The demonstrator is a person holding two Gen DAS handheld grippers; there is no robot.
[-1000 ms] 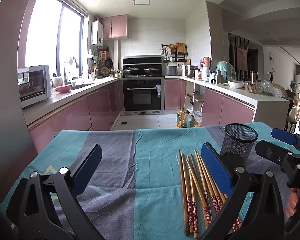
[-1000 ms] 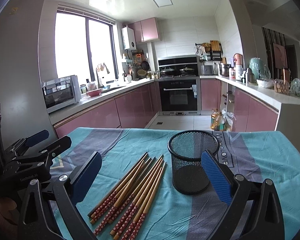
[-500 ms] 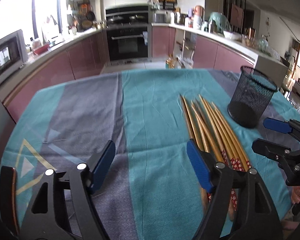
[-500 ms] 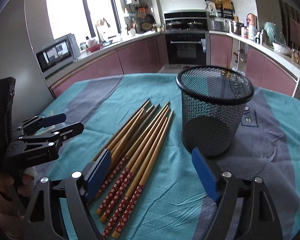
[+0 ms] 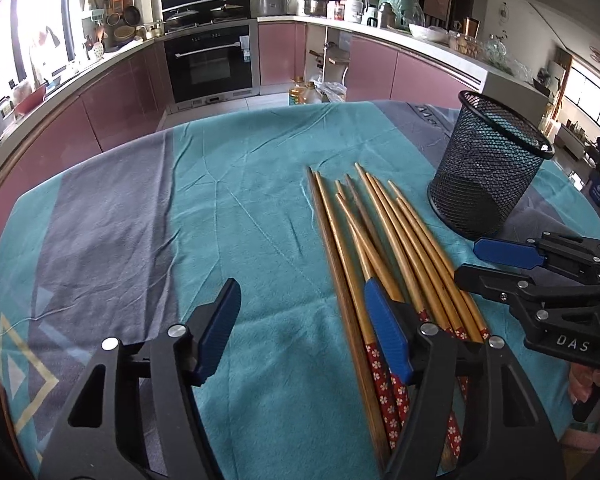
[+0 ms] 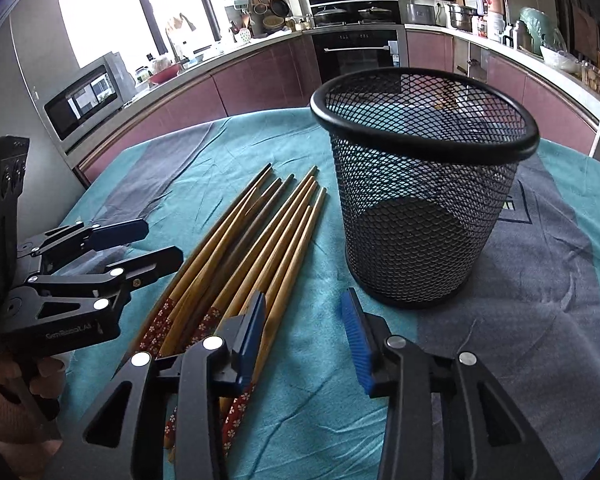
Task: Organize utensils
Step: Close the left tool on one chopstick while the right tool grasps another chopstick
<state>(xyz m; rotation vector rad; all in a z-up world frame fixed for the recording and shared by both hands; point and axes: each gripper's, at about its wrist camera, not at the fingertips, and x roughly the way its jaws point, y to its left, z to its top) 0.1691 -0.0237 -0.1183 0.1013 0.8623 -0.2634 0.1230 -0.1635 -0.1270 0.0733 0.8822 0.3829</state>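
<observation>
Several wooden chopsticks (image 5: pixel 380 232) with red flowered ends lie side by side on the teal cloth, also seen in the right wrist view (image 6: pixel 260 240). An empty black mesh cup (image 5: pixel 488 176) stands upright to their right (image 6: pixel 420 216). My left gripper (image 5: pixel 302 320) hovers low over the cloth. Its jaws are closing with only cloth between them, and its right finger is above the chopsticks' left side. My right gripper (image 6: pixel 304 320) hangs in front of the cup. Its jaws are also closing on nothing, and its left finger is over the flowered ends. Each gripper shows in the other's view (image 5: pixel 470 260) (image 6: pixel 160 244).
The table wears a teal and grey cloth (image 5: pixel 140 220) with a bare stretch on the left. Its far edge drops to a kitchen floor with pink cabinets (image 5: pixel 112 96) and an oven (image 5: pixel 208 64) behind. A person's hand (image 6: pixel 4 392) holds the left gripper.
Both grippers have come down and tipped toward the table, closer to the chopsticks and the cup. Both pairs of jaws have narrowed from wide open.
</observation>
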